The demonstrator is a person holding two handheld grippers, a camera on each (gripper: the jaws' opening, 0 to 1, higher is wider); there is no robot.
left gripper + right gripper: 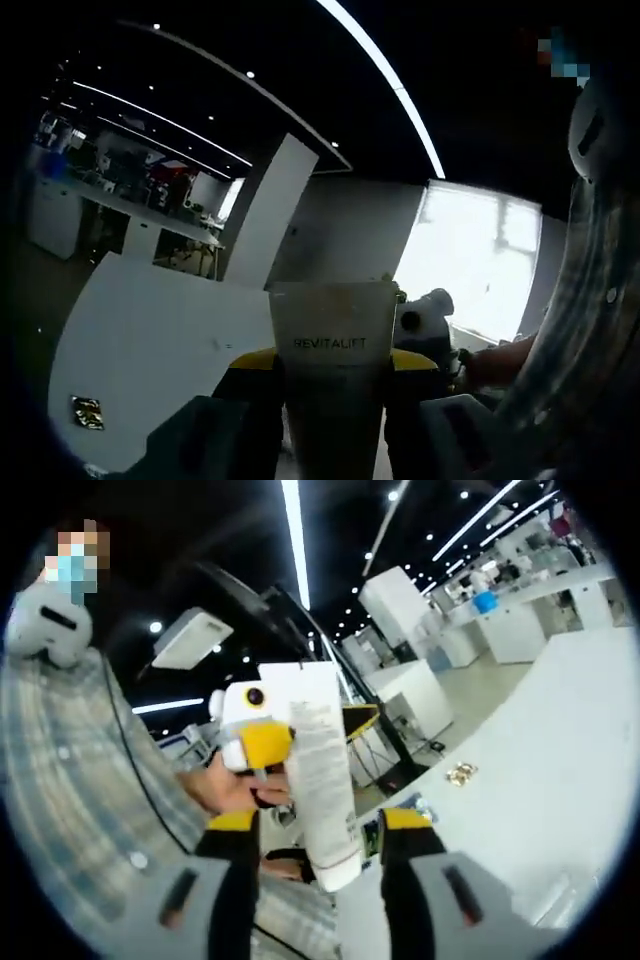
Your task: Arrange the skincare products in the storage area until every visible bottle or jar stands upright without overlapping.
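One white tube (331,370) clamped between left tongs (330,375).

A white table (140,340) spreads out left of the left gripper's jaws, one small gold packet (87,411) lying on it. In the right gripper view that packet lies right of the jaws.

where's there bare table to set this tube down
The white table is bare on the wide stretch right of the right tongs, past the small gold item. In the left gripper view, open tabletop lies left of the Revitalift tube, above the foil piece. It is crowded between the tongs, around the tube.
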